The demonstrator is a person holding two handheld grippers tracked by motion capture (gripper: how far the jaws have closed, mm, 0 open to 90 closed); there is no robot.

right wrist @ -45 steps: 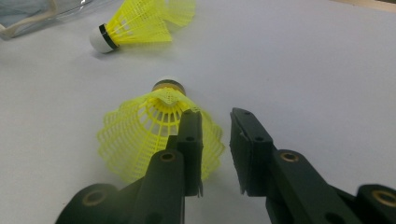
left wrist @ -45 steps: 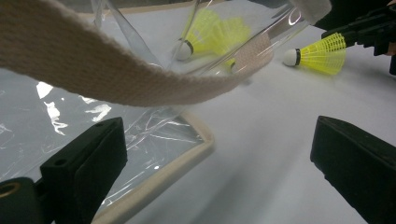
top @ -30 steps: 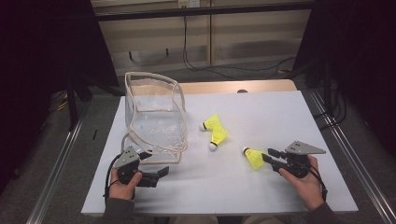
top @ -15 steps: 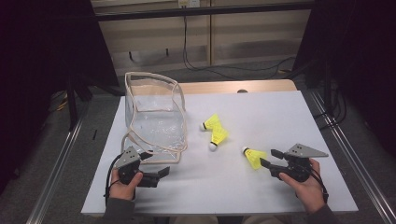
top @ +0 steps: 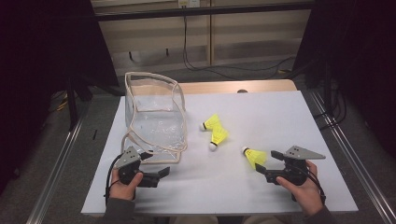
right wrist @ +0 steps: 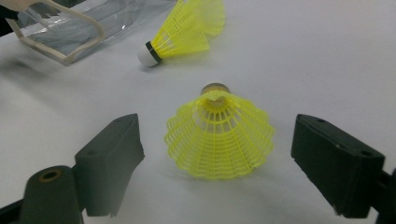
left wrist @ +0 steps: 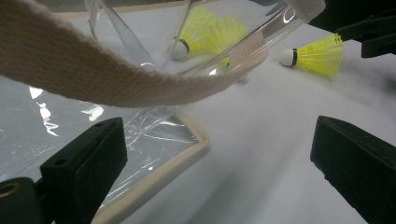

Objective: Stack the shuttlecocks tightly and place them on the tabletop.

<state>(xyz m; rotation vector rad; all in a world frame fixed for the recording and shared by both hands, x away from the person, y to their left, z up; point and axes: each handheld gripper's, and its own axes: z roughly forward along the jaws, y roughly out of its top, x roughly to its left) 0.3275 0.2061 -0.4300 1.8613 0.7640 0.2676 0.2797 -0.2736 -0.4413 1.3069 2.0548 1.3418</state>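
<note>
Three yellow shuttlecocks lie on the white table (top: 261, 112). Two (top: 213, 123) (top: 218, 137) rest side by side mid-table. The third shuttlecock (top: 254, 156) (right wrist: 219, 135) lies nearer me, cork pointing away, its skirt just in front of my right gripper (top: 265, 161), which is open with one jaw on each side of it. A clear plastic bag (top: 154, 116) with beige trim stands at the left. My left gripper (top: 156, 163) is open at the bag's near corner, holding nothing. In the left gripper view the bag's beige strap (left wrist: 93, 70) hangs across above the jaws.
The table's front edge runs just behind both hands. A wooden tabletop strip (top: 233, 87) borders the far side. Metal rails (top: 341, 144) flank the table left and right. Cables lie on the floor beyond.
My right gripper has edged a little toward the nearest shuttlecock. The left gripper, the bag and the shuttlecocks have stayed put.
</note>
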